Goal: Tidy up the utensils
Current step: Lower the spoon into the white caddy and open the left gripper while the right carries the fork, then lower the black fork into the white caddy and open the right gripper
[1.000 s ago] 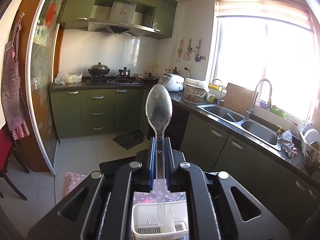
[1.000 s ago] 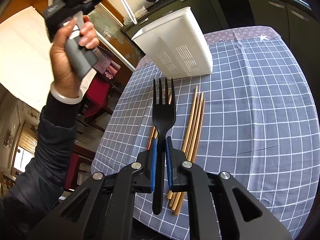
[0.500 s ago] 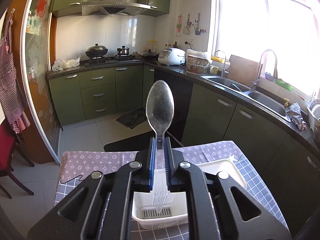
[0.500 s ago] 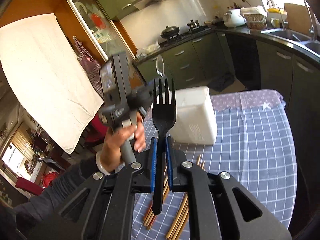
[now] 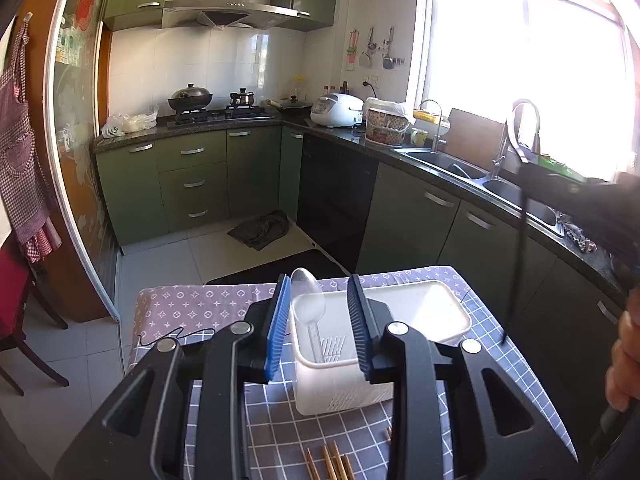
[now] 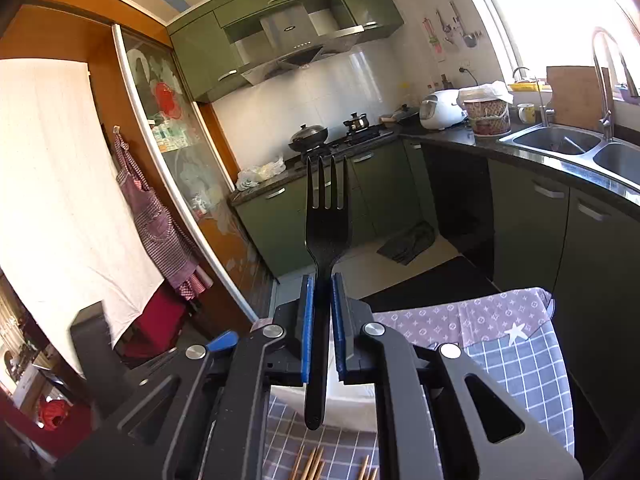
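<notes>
In the left wrist view my left gripper (image 5: 320,320) is open, its blue pads wide apart just above the white utensil holder (image 5: 424,312). A clear plastic spoon (image 5: 309,306) stands in the holder's front compartment, bowl up, free of the pads. In the right wrist view my right gripper (image 6: 322,320) is shut on a black plastic fork (image 6: 326,232), tines up; the fork also shows edge-on at the right of the left wrist view (image 5: 518,248). Wooden chopsticks (image 5: 332,464) lie on the checked tablecloth in front of the holder, also seen in the right wrist view (image 6: 312,464).
The table has a grey checked and patterned cloth (image 5: 192,304). Green kitchen cabinets (image 5: 192,184), a stove and a sink (image 5: 460,168) line the far walls. A red chair (image 5: 16,308) stands to the left. The person's right hand (image 5: 624,364) is at the right edge.
My left gripper opened and let go of the clear spoon, which dropped into the holder. My right gripper tilted up with the fork and moved over the holder's near side.
</notes>
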The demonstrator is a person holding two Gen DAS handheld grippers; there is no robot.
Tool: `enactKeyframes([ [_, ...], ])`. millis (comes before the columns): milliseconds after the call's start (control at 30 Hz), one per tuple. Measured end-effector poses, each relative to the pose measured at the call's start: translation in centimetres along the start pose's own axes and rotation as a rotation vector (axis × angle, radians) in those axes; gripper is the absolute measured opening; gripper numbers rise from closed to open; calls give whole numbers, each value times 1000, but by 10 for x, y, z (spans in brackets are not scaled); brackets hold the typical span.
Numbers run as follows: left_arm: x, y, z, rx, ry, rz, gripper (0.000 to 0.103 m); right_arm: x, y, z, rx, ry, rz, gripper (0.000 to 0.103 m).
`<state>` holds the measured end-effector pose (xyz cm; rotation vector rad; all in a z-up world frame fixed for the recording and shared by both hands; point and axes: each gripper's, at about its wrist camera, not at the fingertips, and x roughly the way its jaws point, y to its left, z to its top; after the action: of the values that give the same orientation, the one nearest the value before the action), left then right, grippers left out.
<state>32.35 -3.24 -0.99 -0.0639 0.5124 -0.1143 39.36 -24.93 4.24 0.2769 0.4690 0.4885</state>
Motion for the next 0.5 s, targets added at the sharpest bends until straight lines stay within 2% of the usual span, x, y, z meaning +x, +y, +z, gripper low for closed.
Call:
enactKeyframes([
  [200,-22,7,-10,3,35,-6,30,55,-2,-8,-75,-17,-131,10],
  [333,-25,7,-19,16,78,-7,30,72,-7,-29,-96,20,-141,10],
  [500,-27,2,-30,10,143,-20,30,73,-3,-52,-135,41,-151,11],
])
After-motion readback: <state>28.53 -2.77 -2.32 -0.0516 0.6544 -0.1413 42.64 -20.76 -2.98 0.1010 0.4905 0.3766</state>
